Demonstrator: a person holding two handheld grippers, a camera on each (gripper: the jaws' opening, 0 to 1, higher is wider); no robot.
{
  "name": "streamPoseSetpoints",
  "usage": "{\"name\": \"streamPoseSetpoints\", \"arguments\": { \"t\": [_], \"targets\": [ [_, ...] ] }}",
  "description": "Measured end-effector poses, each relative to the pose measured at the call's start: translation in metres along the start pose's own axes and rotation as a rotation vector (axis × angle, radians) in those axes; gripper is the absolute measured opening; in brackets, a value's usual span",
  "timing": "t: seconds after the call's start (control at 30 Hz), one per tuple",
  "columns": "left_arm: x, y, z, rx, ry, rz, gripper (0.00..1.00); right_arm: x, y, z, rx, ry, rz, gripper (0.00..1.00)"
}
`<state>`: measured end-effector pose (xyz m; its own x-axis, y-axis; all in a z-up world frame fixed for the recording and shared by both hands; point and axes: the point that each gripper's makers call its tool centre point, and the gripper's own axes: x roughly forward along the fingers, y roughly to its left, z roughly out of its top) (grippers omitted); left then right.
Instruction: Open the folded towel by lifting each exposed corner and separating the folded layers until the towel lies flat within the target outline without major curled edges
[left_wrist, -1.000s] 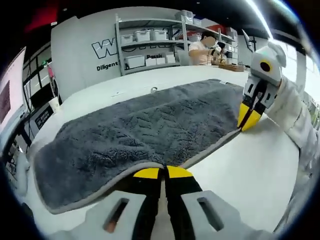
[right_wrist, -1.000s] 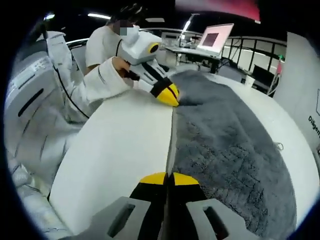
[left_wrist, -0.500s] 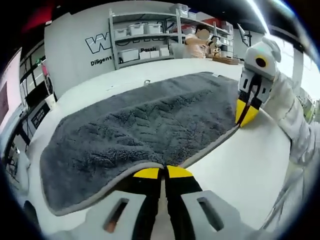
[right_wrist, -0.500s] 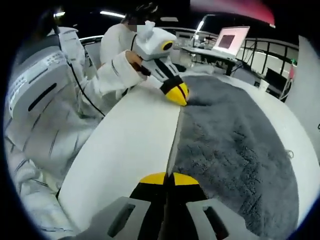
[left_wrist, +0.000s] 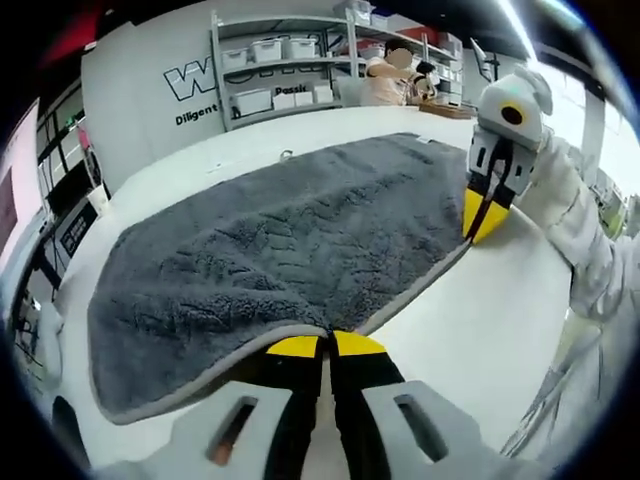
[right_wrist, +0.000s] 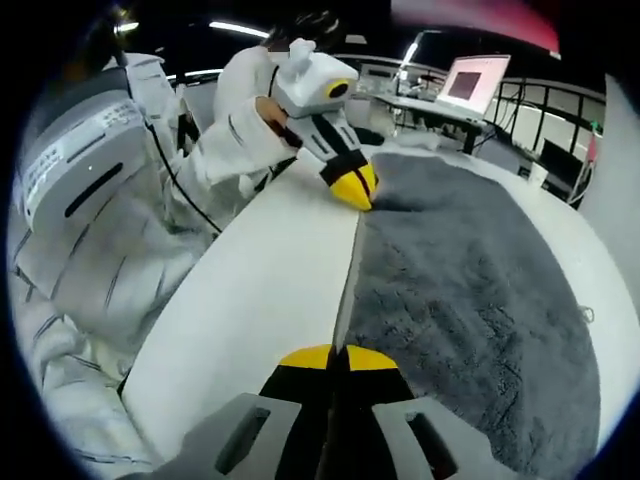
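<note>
Left gripper view: the left hand-held gripper (left_wrist: 327, 346) has its yellow tips pressed together on the pale hem of the grey towel (left_wrist: 290, 240), gripping the near long edge. The towel spreads away from it over the white tabletop (left_wrist: 480, 320), its long axis running from lower left to upper right. Along that same hem, to the upper right, the right hand-held gripper (left_wrist: 484, 212) is shut on the edge too. Shelves (left_wrist: 290, 75) with boxes stand beyond.

Right gripper view: the right hand-held gripper (right_wrist: 329, 357) is clamped on the towel (right_wrist: 470, 300) hem at the bottom, cloth stretching ahead and to the right. The hem runs almost straight up the picture to the left hand-held gripper (right_wrist: 355, 190), held by a white-sleeved hand (right_wrist: 270, 110) and closed on the far end of the same edge. A laptop (right_wrist: 478, 78) sits behind.

Both grippers hold one long edge, well apart along it, so the coming pull likely goes across the towel's short axis, away from the cloth's body. No outline can be made out.
</note>
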<state>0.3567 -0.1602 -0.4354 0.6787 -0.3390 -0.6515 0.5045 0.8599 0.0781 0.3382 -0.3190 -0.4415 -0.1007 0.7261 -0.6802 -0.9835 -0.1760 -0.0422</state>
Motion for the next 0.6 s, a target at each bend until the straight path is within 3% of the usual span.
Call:
{"name": "streamPoseSetpoints", "arguments": {
  "t": [0.33, 0.6],
  "targets": [
    [-0.0056, -0.0042, -0.0043, 0.021, 0.032, -0.004, 0.02, 0.0010, 0.0018, 0.0008, -0.008, 0.000, 0.008, 0.00],
    [-0.0088, -0.0028, -0.0016, 0.072, -0.002, -0.003, 0.03, 0.0010, 0.0004, 0.0011, -0.028, -0.003, 0.003, 0.00]
  ]
}}
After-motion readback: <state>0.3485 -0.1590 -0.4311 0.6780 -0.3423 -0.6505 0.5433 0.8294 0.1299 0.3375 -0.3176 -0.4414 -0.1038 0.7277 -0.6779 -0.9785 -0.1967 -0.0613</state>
